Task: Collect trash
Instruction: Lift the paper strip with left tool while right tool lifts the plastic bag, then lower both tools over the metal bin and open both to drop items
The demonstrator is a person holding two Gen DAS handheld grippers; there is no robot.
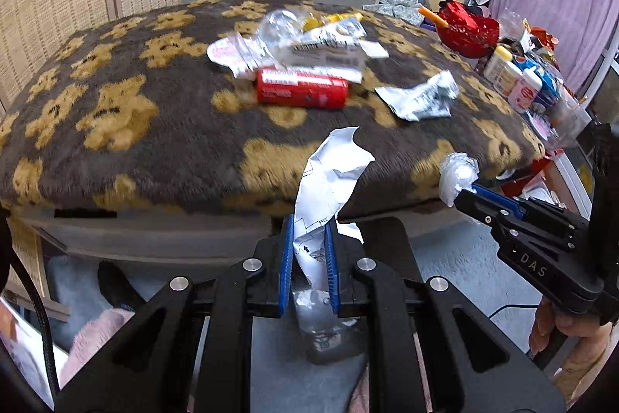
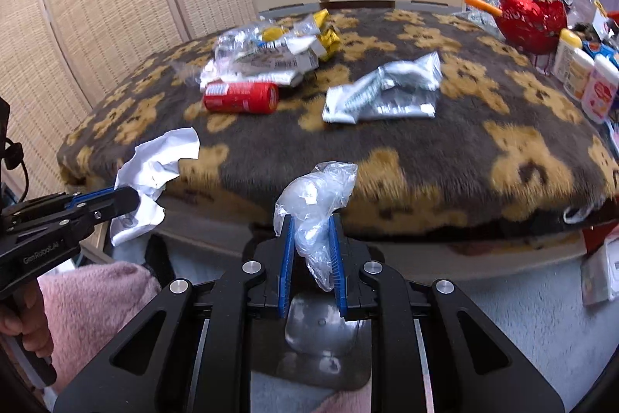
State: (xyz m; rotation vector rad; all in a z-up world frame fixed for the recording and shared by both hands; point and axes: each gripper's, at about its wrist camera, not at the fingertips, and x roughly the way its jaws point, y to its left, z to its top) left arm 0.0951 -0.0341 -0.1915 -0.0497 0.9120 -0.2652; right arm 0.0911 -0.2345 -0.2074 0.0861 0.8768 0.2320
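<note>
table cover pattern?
Dark brown plush cover with tan teddy-bear shapes; clearest in the right wrist view.

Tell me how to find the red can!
Look at the brown fuzzy blanket with tan teddy bears spread over the table. Near its middle sits a heap of clear plastic and paper wrappers; the red cylinder-shaped can lies on its side just in front of it. It is the only red, round thing on the blanket.
</note>
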